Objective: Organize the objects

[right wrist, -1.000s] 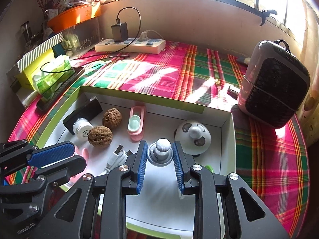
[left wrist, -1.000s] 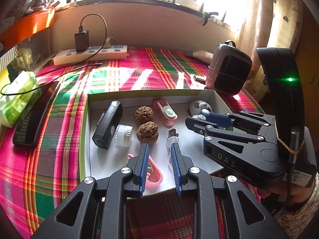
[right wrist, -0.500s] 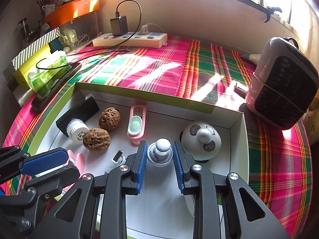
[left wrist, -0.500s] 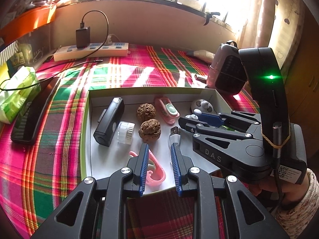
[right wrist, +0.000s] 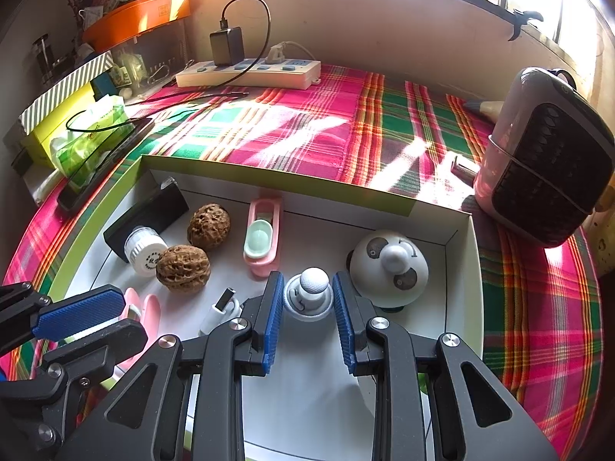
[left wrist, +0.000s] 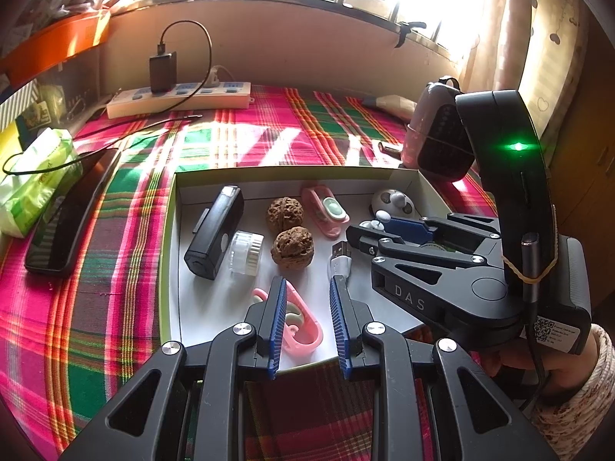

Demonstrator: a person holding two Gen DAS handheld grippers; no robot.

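Right wrist view: the right tongs (right wrist: 307,303) hang low over a shallow white box (right wrist: 467,269) with a green rim, and their blue pads close on a small white figure with a round knob on top (right wrist: 309,294), which stands on the box floor near its front right part. Just behind and to the right of it sits a white dome toy with dark patches (right wrist: 388,272), close to the right wall. Further left in the box lie a pink case with a pale green button (right wrist: 263,240), two walnuts (right wrist: 196,246), a small white jar (right wrist: 144,249) and a black rectangular device (right wrist: 150,215) along the left side. A white USB plug (right wrist: 219,309) lies just left of the right tongs.

From the left wrist view, the left tongs (left wrist: 307,299) hover over the near edge of the box with the pads parted and gripping nothing; a pink clip (left wrist: 301,324) lies on the box floor beneath them, showing between and under the pads. The box rests on a worktop covered by a pink and green plaid cloth (left wrist: 96,307). Beyond it are a white power strip (left wrist: 180,98), a small heater (right wrist: 546,176), a black phone (left wrist: 67,211) and a green tissue pack (left wrist: 38,180).
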